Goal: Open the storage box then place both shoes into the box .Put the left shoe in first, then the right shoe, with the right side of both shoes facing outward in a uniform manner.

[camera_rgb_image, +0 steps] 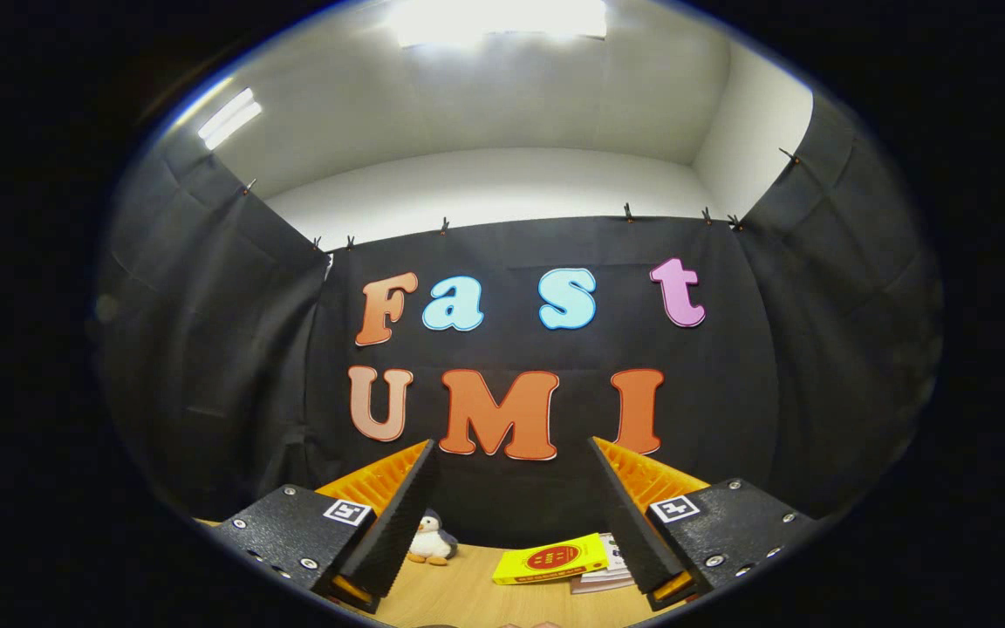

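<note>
You hold the gripper [511,515] level, fingers spread wide and empty, aimed at the booth wall, probably a rest pose. Between them on the wooden table [468,597]: a penguin plush [431,538], then a yellow book [550,559]. I cannot place box or shoes.

Glaring ceiling lights [498,19], sharp centre, fisheye-bent edges
</note>
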{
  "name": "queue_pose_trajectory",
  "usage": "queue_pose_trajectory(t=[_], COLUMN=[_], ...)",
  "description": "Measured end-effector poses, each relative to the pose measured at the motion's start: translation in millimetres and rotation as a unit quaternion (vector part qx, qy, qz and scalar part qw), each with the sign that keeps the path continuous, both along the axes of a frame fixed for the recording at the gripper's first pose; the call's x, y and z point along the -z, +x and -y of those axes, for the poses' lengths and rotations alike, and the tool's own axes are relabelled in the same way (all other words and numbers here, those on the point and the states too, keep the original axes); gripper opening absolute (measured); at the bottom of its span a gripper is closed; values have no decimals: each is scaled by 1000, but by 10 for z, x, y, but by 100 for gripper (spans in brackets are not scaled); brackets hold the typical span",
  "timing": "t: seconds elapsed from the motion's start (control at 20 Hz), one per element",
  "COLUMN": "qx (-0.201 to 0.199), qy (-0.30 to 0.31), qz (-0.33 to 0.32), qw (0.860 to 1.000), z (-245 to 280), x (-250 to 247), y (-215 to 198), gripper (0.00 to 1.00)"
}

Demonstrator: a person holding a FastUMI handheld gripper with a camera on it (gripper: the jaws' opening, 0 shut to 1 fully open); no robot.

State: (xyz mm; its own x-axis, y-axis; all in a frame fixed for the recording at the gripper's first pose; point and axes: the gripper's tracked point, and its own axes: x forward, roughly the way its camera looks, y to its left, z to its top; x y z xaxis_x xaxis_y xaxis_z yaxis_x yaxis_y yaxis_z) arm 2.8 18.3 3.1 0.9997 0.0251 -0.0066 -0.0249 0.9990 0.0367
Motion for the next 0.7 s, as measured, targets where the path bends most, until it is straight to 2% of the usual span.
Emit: queue_pose_trajectory(t=[0.15, 0.3, 0.5, 0.7], qx=[-2, -34, -73, -114], qy=[9, 22, 46, 50], qz=[10, -1, -37, -113], qw=[1000, 999, 996, 986], z=[-23, -225, -477, -799], x=[-20, 84, 300, 752], y=[7, 12, -20, -55], gripper=[100, 100, 100, 100])
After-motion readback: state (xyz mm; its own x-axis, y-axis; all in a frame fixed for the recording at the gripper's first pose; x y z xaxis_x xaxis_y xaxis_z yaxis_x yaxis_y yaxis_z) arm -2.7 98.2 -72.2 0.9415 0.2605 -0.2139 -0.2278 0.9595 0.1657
